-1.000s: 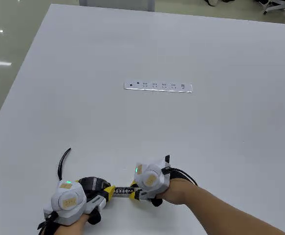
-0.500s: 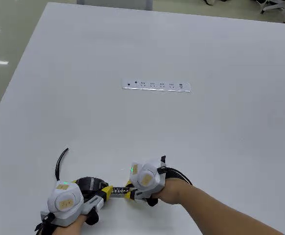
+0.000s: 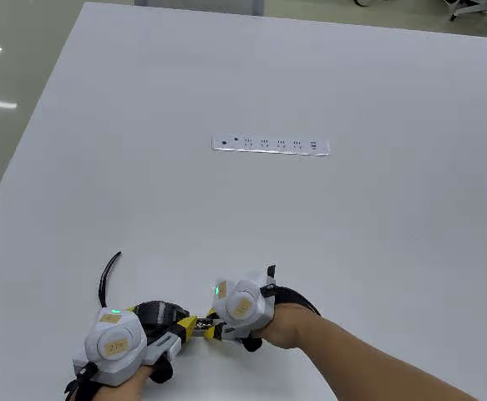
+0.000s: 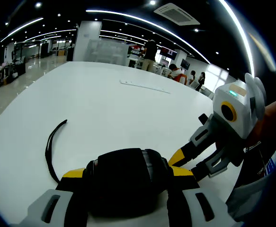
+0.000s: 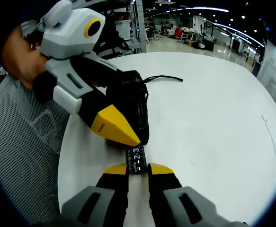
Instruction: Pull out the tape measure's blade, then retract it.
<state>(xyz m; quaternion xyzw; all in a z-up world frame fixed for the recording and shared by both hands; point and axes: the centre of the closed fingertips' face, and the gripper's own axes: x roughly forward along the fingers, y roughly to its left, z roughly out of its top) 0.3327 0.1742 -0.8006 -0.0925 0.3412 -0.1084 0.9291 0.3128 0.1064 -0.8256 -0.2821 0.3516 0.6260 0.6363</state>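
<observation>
Left hand-held gripper: the left hand-held gripper (image 4: pixel 128 174) is clamped on the tape measure (image 5: pixel 130 101), one yellow-tipped jaw on each side of its black case, low on the tabletop (image 3: pixel 377 217) close to the person.

Right hand-held gripper: the right hand-held gripper (image 5: pixel 138 169) is closed on the blade (image 5: pixel 136 156), its two yellow tips pinching the strip from either edge just beyond the case mouth.

Blade: a short stretch is out, with printed numbers showing between the case and the right jaws. The two grippers sit nearly tip to tip.

Tape measure position: the case rests on the tabletop between the left jaws. Its black strap (image 4: pixel 50 144) curls away on the surface to the left.

Further out: a white power strip (image 3: pixel 271 146) lies flat, well apart from the work, toward the middle of the tabletop.

Step in hand: with so little blade showing, this looks like either the very start of the pull or the close of the retraction. The pictures alone do not settle which.

Doing it well: the left grip should hold the case steady and level. The right should travel straight out from the mouth, so the blade stays flat and does not twist or kink.

Risk: a loose pinch could let the blade snap back, so a guided return seems wise.
</observation>
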